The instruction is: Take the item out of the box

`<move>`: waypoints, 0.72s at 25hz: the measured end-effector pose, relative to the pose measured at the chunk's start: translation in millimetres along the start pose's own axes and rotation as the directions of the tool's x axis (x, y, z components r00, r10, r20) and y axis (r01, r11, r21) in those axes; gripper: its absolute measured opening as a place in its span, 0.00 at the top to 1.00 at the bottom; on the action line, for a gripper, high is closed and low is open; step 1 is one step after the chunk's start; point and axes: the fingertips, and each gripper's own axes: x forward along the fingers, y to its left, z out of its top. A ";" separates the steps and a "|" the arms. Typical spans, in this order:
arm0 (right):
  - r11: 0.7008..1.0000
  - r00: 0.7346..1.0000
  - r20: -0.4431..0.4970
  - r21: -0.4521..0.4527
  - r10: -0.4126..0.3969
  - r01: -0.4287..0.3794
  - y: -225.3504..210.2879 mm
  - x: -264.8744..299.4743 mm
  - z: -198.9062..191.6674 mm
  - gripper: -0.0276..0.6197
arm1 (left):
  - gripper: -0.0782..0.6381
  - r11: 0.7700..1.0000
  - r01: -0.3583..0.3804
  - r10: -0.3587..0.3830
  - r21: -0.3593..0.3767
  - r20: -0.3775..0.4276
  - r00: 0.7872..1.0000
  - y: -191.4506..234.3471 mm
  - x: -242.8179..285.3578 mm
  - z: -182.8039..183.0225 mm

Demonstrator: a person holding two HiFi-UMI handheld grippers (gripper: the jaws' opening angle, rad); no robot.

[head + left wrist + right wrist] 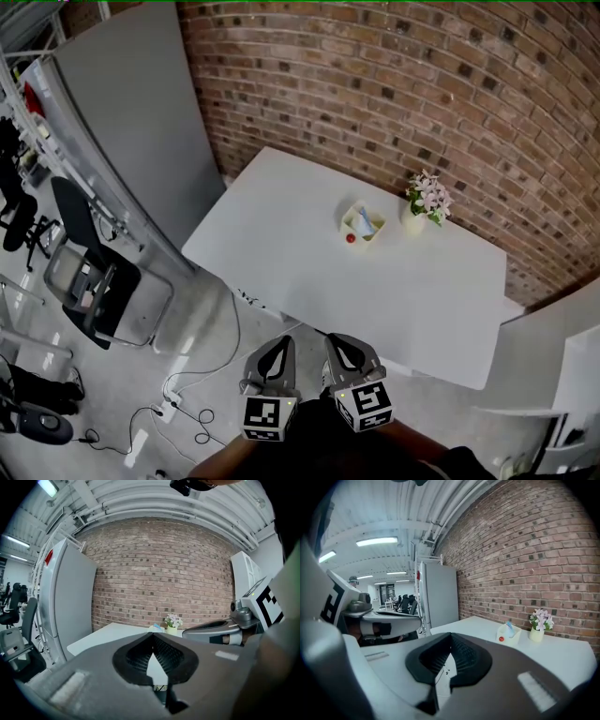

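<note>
2 grippers closed and empty, short of the table.
My left gripper and right gripper hang side by side, jaws together, well apart from 1 box on 1 white table. 1 blue item lies in the box, with 1 red ball at its corner and 1 flower vase near it.

A white table stood against a brick wall, bearing a small pale box, a red object just beside it, and a vase of pink flowers. The left gripper and right gripper hung side by side below.
</note>
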 end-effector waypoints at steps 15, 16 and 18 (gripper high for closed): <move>0.997 0.997 -0.020 0.029 0.079 -0.078 -89.9 38.2 2.6 0.95 | 0.88 0.998 -0.060 0.062 0.023 -0.049 0.997 -22.8 91.8 9.8; 0.996 0.996 -0.019 0.033 0.083 -0.082 -95.5 39.6 2.5 0.95 | 0.88 0.998 -0.065 0.066 0.024 -0.053 0.996 -24.9 96.3 10.3; 0.995 0.995 -0.019 0.038 0.093 -0.093 -104.8 41.5 2.3 0.95 | 0.88 0.997 -0.075 0.077 0.030 -0.058 0.995 -29.1 103.4 11.7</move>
